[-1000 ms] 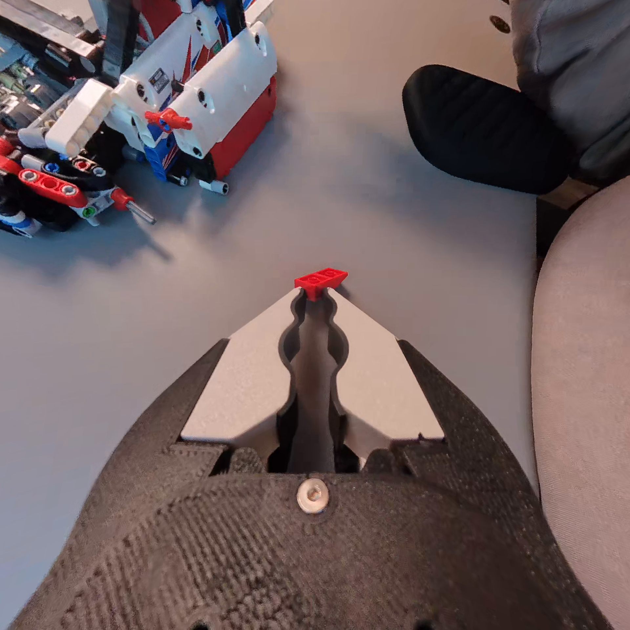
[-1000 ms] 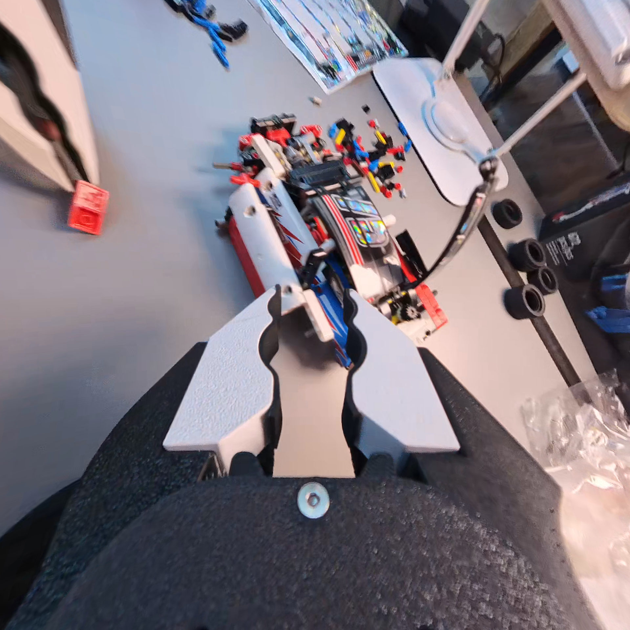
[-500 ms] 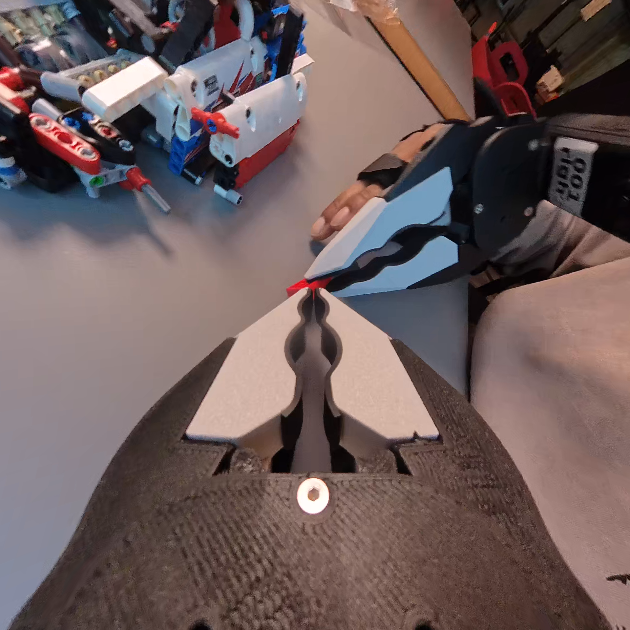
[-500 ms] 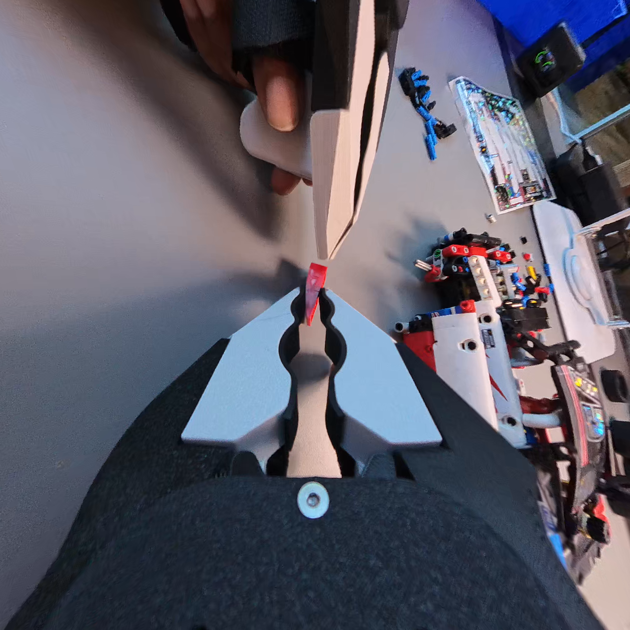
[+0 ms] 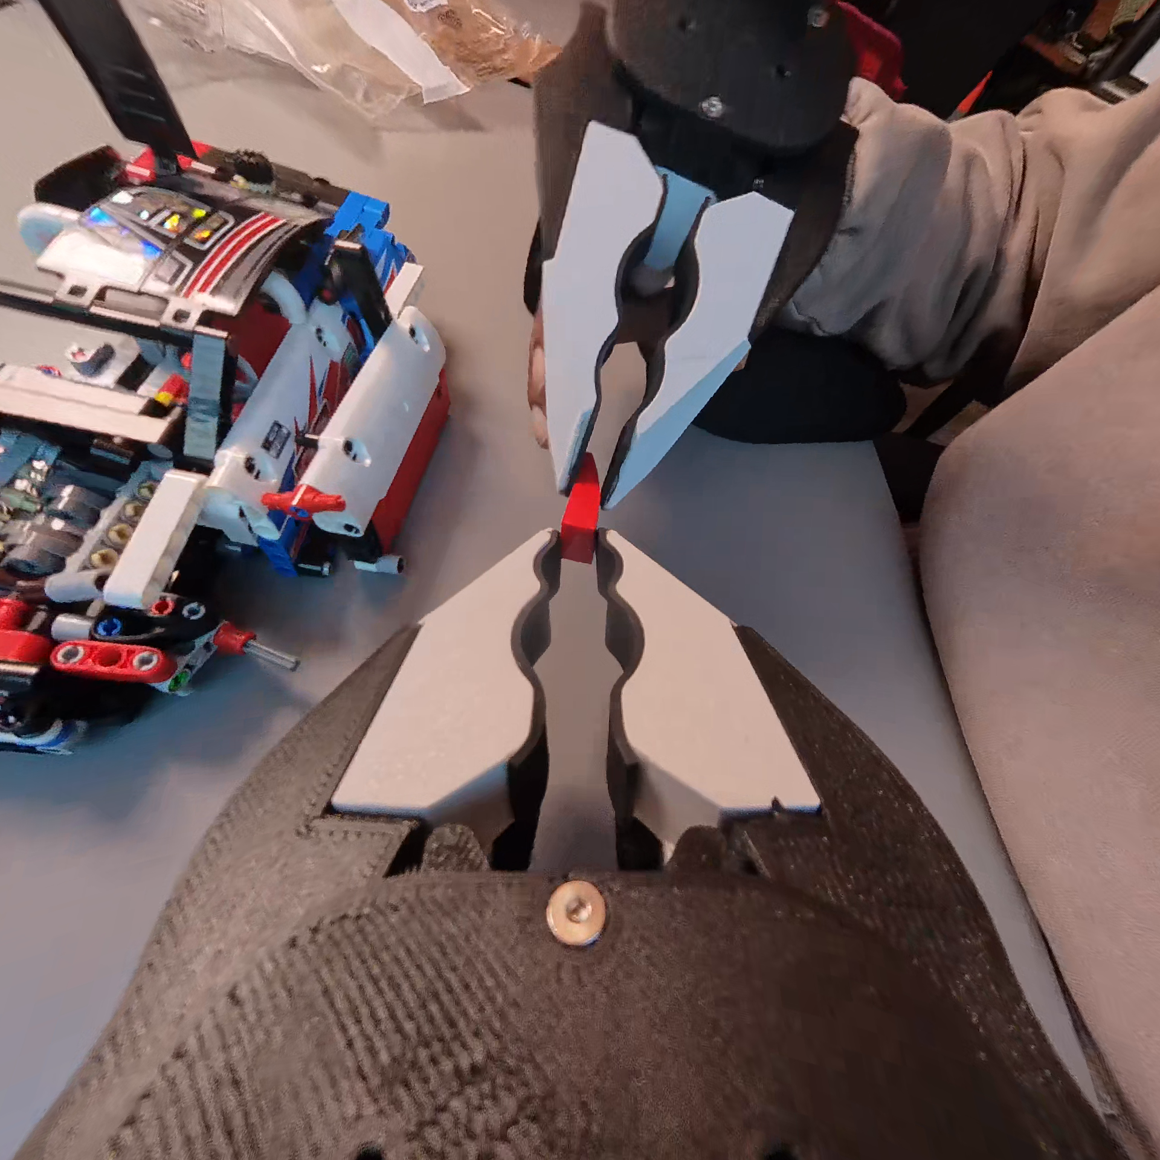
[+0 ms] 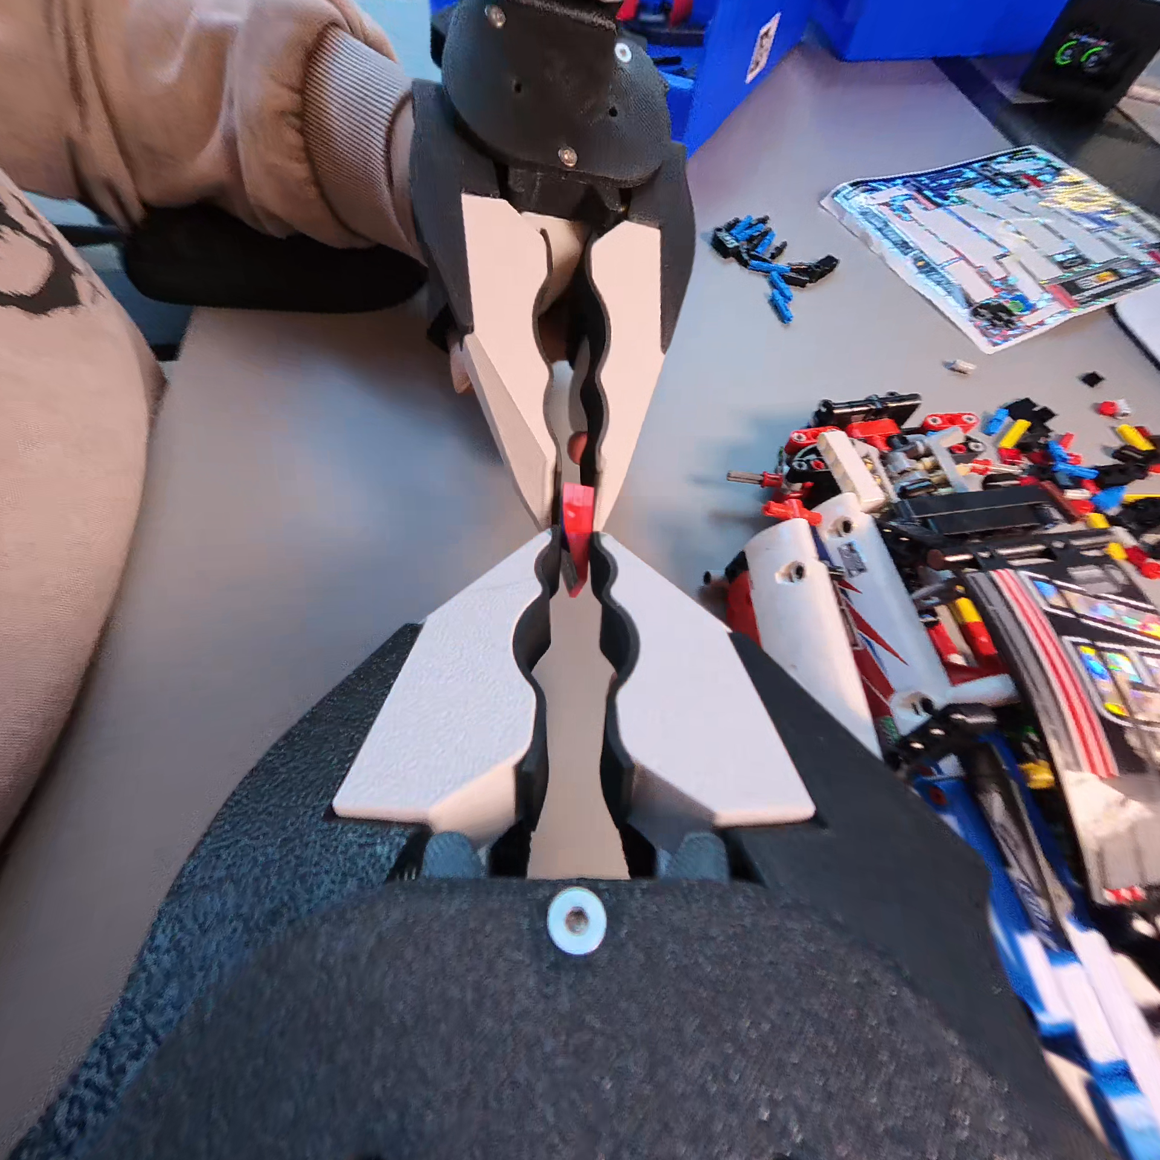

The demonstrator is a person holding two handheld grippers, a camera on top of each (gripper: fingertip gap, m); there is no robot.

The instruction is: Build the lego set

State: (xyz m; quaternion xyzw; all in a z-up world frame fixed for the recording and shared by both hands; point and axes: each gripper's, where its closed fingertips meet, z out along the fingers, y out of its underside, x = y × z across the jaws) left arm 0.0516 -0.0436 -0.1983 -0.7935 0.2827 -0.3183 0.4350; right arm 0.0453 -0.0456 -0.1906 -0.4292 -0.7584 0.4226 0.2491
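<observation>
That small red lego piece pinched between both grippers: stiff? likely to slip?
The red lego piece looks rigid, unbent between the left gripper and the right gripper. Probably very light. Only the fingertips hold its smooth faces, so it may twist or slip out.

office or lab desk, grey tabletop [image 6: 326, 439], black chair armrest [image 5: 810, 389], blue bins [image 6: 816, 37], loose lego parts [image 6: 1036, 452], sticker sheet [image 6: 1004, 238]

No writing is sharp enough to read; print shows only as blurred marks on the instruction sheet [image 6: 1004, 245], the model car's [image 5: 263, 389] stickers and a blue box [image 6: 753, 56].
</observation>
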